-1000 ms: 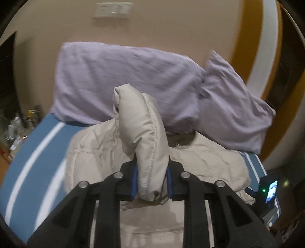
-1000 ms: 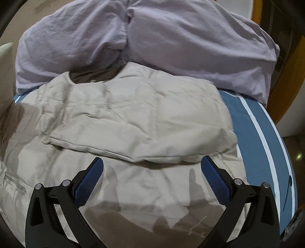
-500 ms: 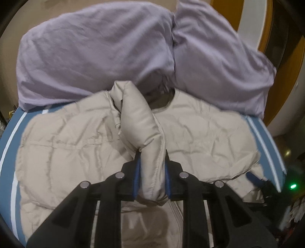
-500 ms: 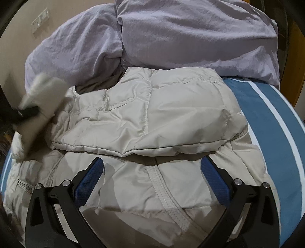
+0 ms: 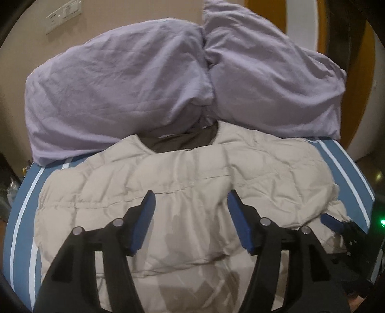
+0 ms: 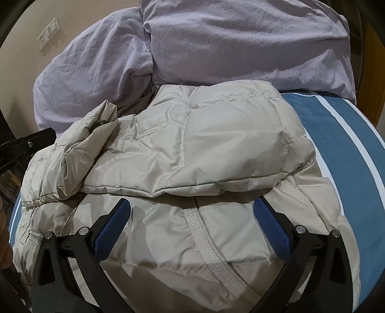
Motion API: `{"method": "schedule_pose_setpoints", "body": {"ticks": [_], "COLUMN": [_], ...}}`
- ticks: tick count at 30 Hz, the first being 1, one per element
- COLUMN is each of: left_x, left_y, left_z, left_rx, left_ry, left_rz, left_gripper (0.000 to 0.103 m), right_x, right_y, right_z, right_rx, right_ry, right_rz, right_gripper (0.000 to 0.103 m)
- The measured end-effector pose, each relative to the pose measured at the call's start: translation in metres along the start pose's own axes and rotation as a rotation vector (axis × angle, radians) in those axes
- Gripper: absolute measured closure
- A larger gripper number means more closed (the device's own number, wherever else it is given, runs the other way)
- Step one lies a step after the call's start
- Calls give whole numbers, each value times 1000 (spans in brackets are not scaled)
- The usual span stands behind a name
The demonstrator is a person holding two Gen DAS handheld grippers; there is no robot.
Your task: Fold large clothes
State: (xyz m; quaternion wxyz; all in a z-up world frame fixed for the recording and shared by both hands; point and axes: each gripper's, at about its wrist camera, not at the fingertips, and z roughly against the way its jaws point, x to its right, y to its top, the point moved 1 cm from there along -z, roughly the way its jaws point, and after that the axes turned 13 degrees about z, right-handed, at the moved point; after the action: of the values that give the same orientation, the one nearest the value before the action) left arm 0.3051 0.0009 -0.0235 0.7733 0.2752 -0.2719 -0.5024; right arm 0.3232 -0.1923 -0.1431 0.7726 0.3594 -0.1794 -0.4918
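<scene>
A: How are the jaws of the left gripper shown?

B: They are shown parted, having just been opening, with nothing pressed between the blue pads. Only the flat quilted surface of the beige puffer jacket is seen in the gap, lying below the fingers.

A: And the right gripper?

B: Its jaws are held wide apart and nothing is gripped. Between its fingertips the jacket's front placket is seen running away towards the lower edge of the right wrist view.

A: What lies just ahead of the right jaws?

B: A folded-over sleeve is laid across the jacket body, directly beyond the fingertips. To the left of it a second, crumpled sleeve end is seen resting on the jacket, with a black part of the left gripper just beside it at the frame edge.

A: Where is the garment placed as a whole?

B: The jacket is spread on a blue bedsheet with white stripes, visible to either side of the jaws. Its dark-lined collar is pointed away from the left jaws.

A: What is found farthest out?

B: Two lilac pillows are stacked against a beige wall beyond the collar, touching the jacket's far edge. A white switch plate is mounted on the wall above them.
</scene>
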Motion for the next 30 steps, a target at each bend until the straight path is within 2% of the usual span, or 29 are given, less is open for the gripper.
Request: {"method": "schedule_pose_setpoints", "body": {"ticks": [7,13,20,30], "left_x": [-15,-9,0,-3], "left_y": [-8,-19,-31,-32], "left_z": [-32,-50,-63,-64], "left_rx": [-63,-60,-41,-26], "left_ry": [56,100,159,153], "left_rz": [48,8,-56,-44], "left_gripper": [41,33,33,30], "right_x": [0,-2,-6,-6], "right_y": [1,1,1,2], "right_z": [0,-2,-4,-5], "right_rx": [-1,-17,-34,-46], "right_ry": [0,-17,-39,-45], "right_rz": [1,13,30,33], "right_gripper": [1,1,1,1]}}
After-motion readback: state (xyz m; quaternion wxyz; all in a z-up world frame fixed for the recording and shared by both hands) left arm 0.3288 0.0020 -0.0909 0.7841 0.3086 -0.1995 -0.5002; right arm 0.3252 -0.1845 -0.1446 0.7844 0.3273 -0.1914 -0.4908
